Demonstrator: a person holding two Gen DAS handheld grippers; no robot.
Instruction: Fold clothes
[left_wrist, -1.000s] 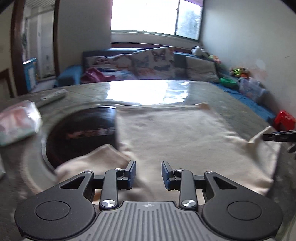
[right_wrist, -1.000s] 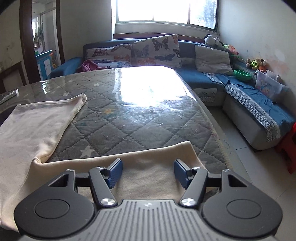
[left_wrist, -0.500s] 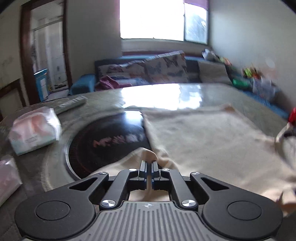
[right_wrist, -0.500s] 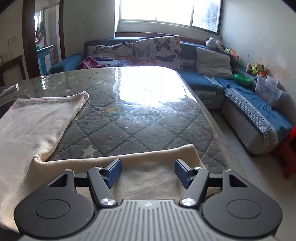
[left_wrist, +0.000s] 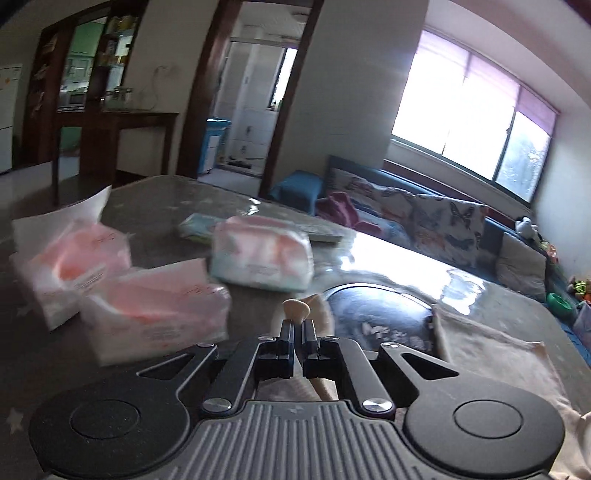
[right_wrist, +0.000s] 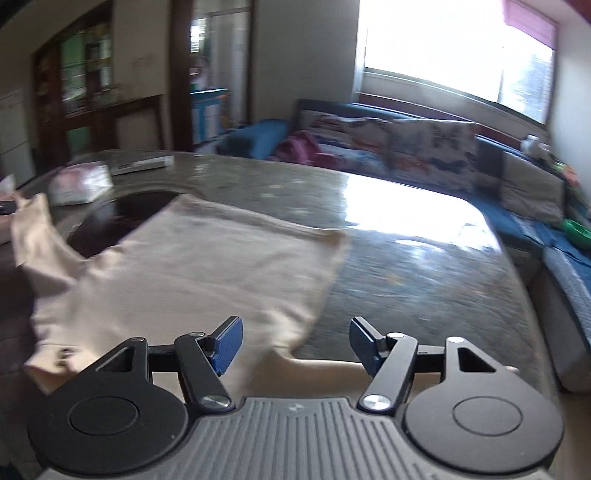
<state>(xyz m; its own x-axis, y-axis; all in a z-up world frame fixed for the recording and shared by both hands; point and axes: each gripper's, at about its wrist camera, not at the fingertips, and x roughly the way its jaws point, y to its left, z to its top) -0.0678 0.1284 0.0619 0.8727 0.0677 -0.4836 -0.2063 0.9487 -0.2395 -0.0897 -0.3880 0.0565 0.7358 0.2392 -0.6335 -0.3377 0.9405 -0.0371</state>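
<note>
A cream garment (right_wrist: 207, 258) lies spread on the grey quilted table (right_wrist: 424, 258), partly over a dark round inset. My left gripper (left_wrist: 298, 326) is shut on a fold of the cream garment (left_wrist: 295, 307), which pokes up between the fingertips; the rest of the cloth (left_wrist: 491, 354) trails to the right. The lifted sleeve end (right_wrist: 31, 225) shows at the far left of the right wrist view. My right gripper (right_wrist: 295, 339) is open and empty, just above the garment's near edge.
Several pink tissue packs (left_wrist: 155, 314) and a pale pack (left_wrist: 262, 254) sit on the table left of the dark round inset (left_wrist: 376, 314). A flat remote-like item (right_wrist: 142, 162) lies far back. A blue sofa with cushions (right_wrist: 406, 147) runs behind the table.
My left gripper closed on the garment's sleeve and has swung left and up with it, toward the tissue packs. My right gripper has turned left, still open over the near edge.
</note>
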